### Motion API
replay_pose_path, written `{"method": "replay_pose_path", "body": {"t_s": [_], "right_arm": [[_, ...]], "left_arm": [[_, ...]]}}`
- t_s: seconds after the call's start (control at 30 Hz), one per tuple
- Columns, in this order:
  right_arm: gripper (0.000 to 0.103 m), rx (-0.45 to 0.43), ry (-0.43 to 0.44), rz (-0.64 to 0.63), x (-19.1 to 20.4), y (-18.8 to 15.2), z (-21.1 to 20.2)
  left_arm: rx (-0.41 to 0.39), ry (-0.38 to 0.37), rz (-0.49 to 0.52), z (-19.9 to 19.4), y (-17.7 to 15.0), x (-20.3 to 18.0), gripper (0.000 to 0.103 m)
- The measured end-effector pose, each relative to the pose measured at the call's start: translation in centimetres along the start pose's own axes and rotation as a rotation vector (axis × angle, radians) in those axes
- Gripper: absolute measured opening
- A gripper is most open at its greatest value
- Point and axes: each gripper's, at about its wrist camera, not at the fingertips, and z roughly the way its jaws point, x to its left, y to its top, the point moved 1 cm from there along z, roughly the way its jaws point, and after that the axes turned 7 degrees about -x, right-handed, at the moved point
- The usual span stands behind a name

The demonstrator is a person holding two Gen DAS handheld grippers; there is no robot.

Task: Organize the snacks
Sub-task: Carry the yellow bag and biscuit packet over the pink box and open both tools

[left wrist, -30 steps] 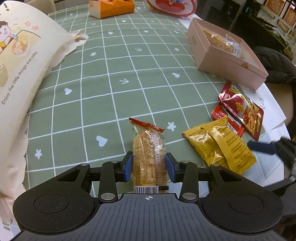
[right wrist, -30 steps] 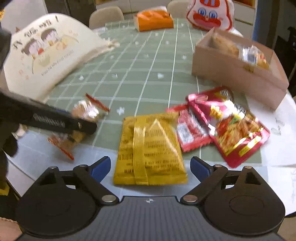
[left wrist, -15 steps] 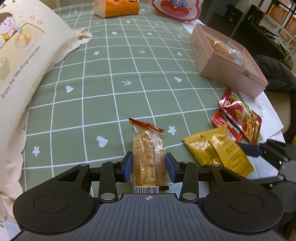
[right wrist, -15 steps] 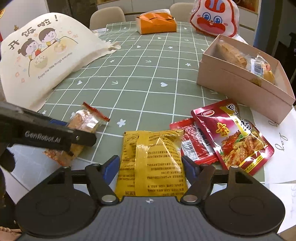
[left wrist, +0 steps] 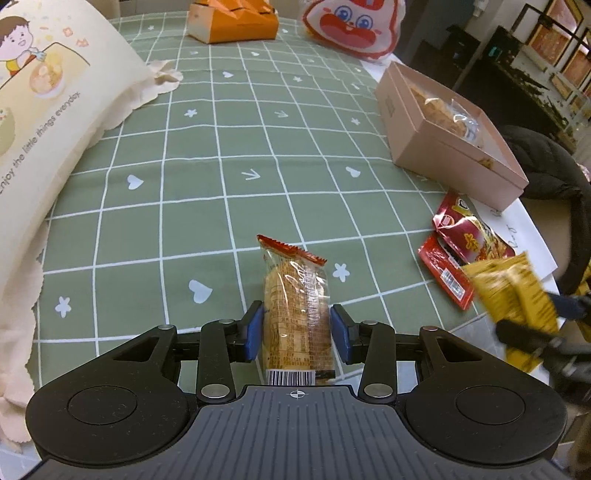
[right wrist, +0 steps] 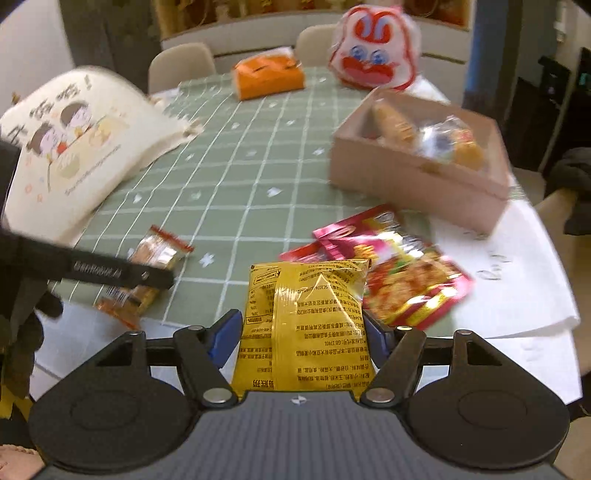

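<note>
My left gripper (left wrist: 296, 334) is shut on a clear cracker packet (left wrist: 295, 314) with a red top edge, held just above the green checked tablecloth (left wrist: 221, 192). The packet also shows in the right wrist view (right wrist: 155, 254). My right gripper (right wrist: 301, 338) is shut on a yellow snack bag (right wrist: 306, 325) and holds it lifted off the table; the bag shows in the left wrist view (left wrist: 517, 299). Two red snack packets (left wrist: 461, 251) lie near the right edge. A pink open box (left wrist: 450, 140) with wrapped snacks stands at the right.
A cream cartoon-print bag (left wrist: 44, 122) lies along the left side. An orange box (left wrist: 232, 22) and a white-and-red rabbit bag (left wrist: 351, 26) stand at the far end. White paper (right wrist: 517, 266) lies under the pink box. Chairs stand beyond the table.
My right gripper has closed on the yellow bag and lifted it off the table, rising with it. My left gripper has kept hold of the cracker packet and barely moved.
</note>
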Motion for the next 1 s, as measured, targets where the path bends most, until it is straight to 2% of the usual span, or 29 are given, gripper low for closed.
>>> {"method": "replay_pose_path", "body": {"t_s": [0.13,0.17,0.23,0.3,0.43,0.57,0.63,0.67,0.73,0.83,0.9,1.0], "right_arm": [[0.069,-0.027,-0.051,0.019,-1.8,0.1,-1.3],[0.069,-0.035,-0.065,0.022,-2.2,0.2,-1.7],[0.069,-0.057,-0.095,0.027,-3.3,0.3,-2.6],[0.069,-0.097,-0.131,0.041,-4.5,1.0,-4.0],[0.069,-0.258,-0.193,0.098,-7.3,4.4,-8.3],[0.069,-0.446,-0.212,0.146,-9.1,8.3,-13.1],[0.069,-0.506,-0.227,0.145,-9.4,9.5,-14.6],[0.069,-0.525,-0.240,0.140,-9.4,9.8,-15.1],[0.069,-0.544,-0.274,0.134,-9.5,10.0,-15.6],[0.069,-0.525,-0.298,0.148,-10.0,9.8,-15.1],[0.069,-0.500,-0.318,0.162,-10.5,9.0,-14.6],[0.069,-0.449,-0.355,0.197,-11.6,8.3,-13.5]], "left_arm": [[0.018,0.027,0.024,0.0,-0.1,-1.2,0.042],[0.028,-0.008,0.014,0.0,0.0,-1.6,0.042],[-0.003,-0.079,0.009,-0.7,0.6,-2.7,0.042],[-0.083,-0.149,0.026,-2.5,2.6,-4.5,0.042],[-0.327,-0.290,0.090,-7.6,9.4,-8.5,0.042],[-0.514,-0.369,0.164,-10.9,16.2,-12.6,0.042],[-0.560,-0.376,0.169,-10.7,18.7,-14.5,0.042],[-0.565,-0.378,0.174,-10.1,20.0,-15.4,0.042],[-0.507,-0.382,0.165,-7.8,22.2,-17.0,0.042],[-0.321,-0.390,0.089,-1.9,24.3,-18.2,0.042],[-0.243,-0.381,0.065,1.7,24.9,-18.4,0.042],[-0.230,-0.399,0.094,5.8,25.6,-18.8,0.043]]}}
